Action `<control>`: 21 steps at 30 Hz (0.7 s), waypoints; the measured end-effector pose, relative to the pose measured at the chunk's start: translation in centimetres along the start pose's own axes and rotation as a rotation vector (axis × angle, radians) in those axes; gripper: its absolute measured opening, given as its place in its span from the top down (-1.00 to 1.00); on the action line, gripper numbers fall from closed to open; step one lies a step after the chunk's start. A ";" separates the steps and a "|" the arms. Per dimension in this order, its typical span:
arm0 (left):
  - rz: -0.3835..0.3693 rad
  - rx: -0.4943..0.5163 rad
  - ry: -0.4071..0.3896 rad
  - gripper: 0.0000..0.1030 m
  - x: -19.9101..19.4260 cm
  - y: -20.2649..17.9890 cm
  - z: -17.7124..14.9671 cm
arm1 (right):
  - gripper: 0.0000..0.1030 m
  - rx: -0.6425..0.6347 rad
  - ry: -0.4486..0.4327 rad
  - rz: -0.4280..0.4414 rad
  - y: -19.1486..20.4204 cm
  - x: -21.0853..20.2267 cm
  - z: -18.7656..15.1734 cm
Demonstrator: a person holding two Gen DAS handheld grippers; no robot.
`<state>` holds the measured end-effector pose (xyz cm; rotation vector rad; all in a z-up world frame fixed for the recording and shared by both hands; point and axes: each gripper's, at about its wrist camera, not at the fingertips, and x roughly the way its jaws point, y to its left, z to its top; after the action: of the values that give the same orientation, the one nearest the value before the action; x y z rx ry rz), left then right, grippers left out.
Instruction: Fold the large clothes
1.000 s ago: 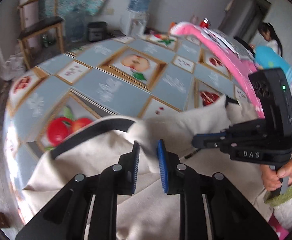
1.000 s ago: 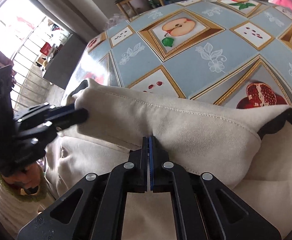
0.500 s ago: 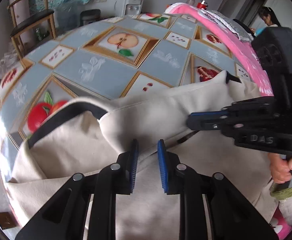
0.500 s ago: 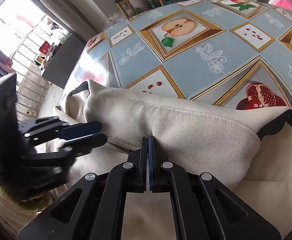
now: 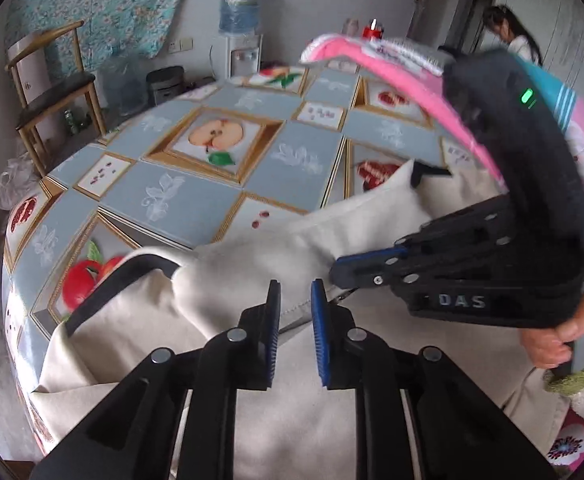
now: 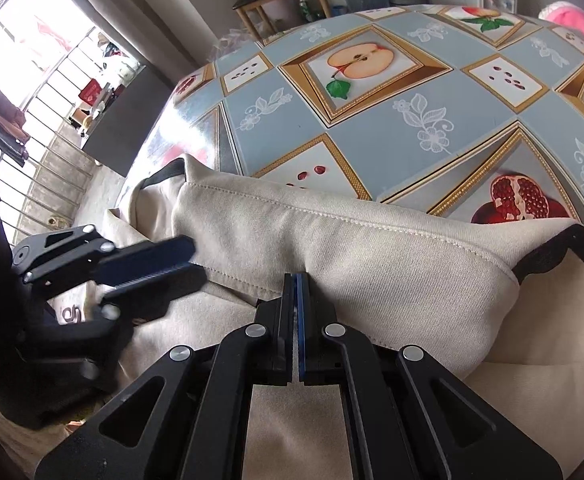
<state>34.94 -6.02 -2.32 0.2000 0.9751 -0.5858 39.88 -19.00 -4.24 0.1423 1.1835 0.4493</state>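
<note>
Cream garment (image 5: 252, 360) with black trim is spread over the near edge of the fruit-print tablecloth (image 5: 196, 196), one section folded back into a thick roll across the middle. The right gripper (image 6: 294, 280) is clamped tight on the near hem of that roll, pads pressed together with cloth between them. The left gripper (image 5: 295, 292) sits just to its left, jaws a narrow gap apart, nothing between them, tips poised over the stitched hem. Far right on the table, a pink blanket (image 5: 392, 76) is heaped; a wooden chair (image 5: 52, 92) stands far left.
</note>
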 end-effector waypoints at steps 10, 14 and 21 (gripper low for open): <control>-0.024 -0.066 0.002 0.70 1.9 1.0 -0.7 | -0.01 0.207 -0.126 -0.015 -6.1 -9.3 -1.2; -0.026 -0.077 -0.006 0.70 2.0 1.0 -0.7 | -0.01 0.274 -0.029 -0.023 -8.3 -7.1 -2.1; -0.035 -0.081 -0.016 0.70 1.9 1.0 -0.9 | 0.76 0.130 -0.051 -0.161 -6.4 -4.0 -1.2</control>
<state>35.63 -5.51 -4.46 0.1059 0.9868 -0.5778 39.28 -26.59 -3.45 0.1676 1.1645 0.2262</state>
